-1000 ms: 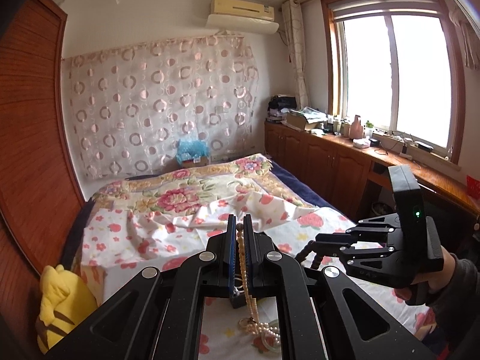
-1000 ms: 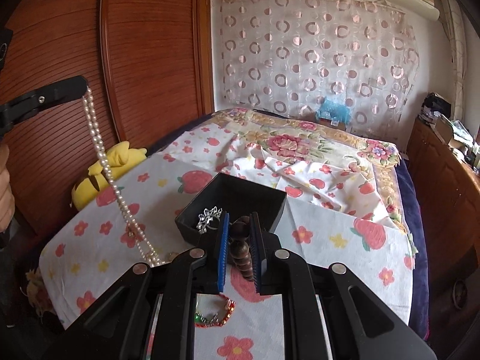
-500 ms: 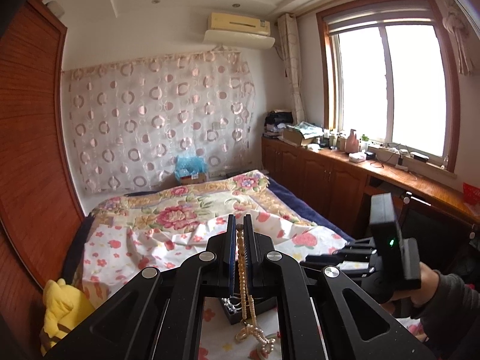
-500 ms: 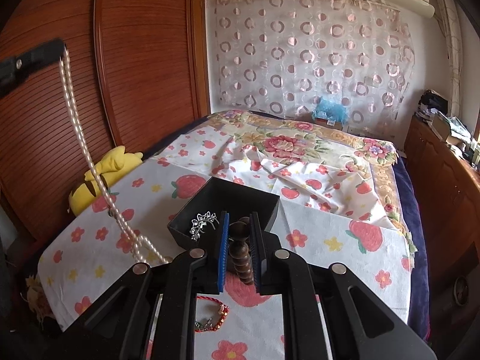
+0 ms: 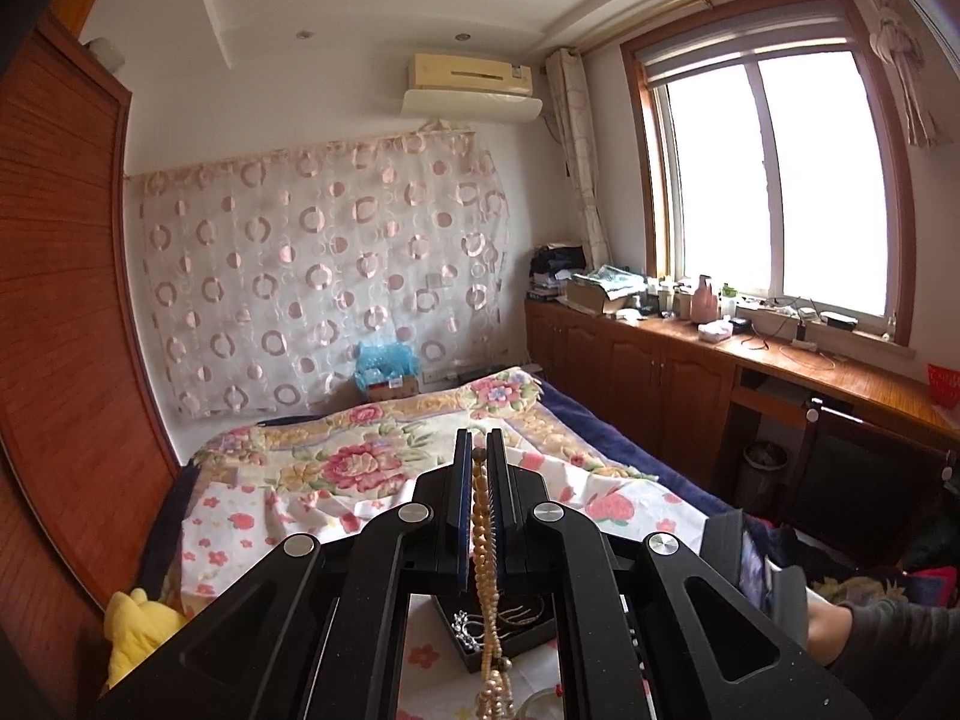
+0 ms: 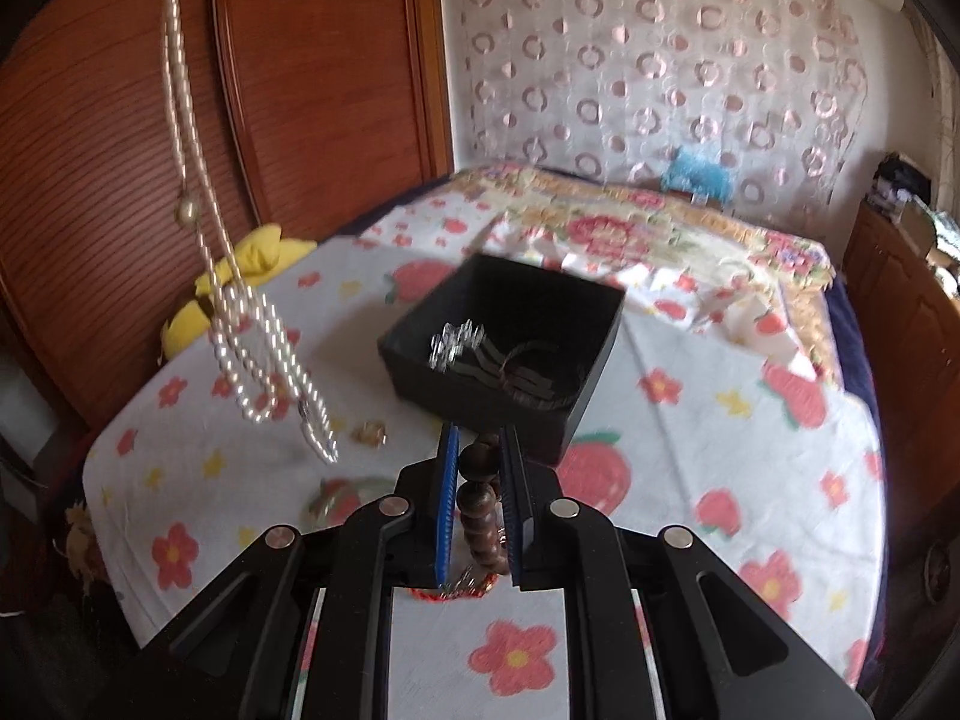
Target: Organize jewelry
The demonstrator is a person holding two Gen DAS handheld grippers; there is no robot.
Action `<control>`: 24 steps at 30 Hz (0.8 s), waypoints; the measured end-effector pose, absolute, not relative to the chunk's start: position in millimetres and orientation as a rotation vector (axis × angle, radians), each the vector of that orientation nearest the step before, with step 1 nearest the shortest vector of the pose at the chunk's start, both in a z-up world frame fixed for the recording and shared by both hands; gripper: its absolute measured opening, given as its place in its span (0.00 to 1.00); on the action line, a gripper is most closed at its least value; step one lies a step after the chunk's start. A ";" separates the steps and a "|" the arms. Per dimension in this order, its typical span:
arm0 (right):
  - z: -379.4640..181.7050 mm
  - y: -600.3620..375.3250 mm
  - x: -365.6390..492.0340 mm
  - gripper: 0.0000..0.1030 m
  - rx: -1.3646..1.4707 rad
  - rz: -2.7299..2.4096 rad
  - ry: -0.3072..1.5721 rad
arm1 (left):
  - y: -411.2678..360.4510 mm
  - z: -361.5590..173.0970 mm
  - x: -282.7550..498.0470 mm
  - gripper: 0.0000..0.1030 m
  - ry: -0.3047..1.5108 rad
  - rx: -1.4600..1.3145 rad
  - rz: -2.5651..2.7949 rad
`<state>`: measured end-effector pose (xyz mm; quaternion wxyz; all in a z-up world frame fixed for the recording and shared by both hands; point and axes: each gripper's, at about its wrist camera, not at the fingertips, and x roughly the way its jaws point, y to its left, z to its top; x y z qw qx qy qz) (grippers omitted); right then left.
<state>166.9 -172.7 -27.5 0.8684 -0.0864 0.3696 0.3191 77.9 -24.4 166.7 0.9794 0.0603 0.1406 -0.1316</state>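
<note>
The pearl necklace (image 6: 240, 312) hangs in long loops from the left claw (image 5: 479, 462), clamped between its jaws, its low end dangling clear above the floral bedsheet (image 6: 750, 450) just left of the black box (image 6: 504, 348). The right claw (image 6: 479, 456) is closed on a dark wooden bead bracelet (image 6: 477, 510) near the box's front wall. A silver hair clip (image 6: 456, 342) already lies inside. Both pieces look mid-carry; next, each needs bringing over the box's opening, then releasing, the necklace lowered slowly so it coils inside.
</note>
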 end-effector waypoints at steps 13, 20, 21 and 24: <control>-39.6 -128.6 156.8 0.38 -0.154 0.806 0.752 | -21.6 155.5 83.1 0.04 0.310 0.119 -0.268; -53.3 -95.6 171.3 0.30 -0.157 0.794 0.780 | -13.1 144.5 82.9 0.04 0.322 0.110 -0.262; -55.2 -94.5 175.0 0.24 -0.150 0.796 0.791 | -10.3 142.3 82.8 0.04 0.325 0.107 -0.260; -59.6 -95.2 178.8 0.08 -0.138 0.799 0.802 | -2.6 136.6 85.0 0.04 0.334 0.098 -0.249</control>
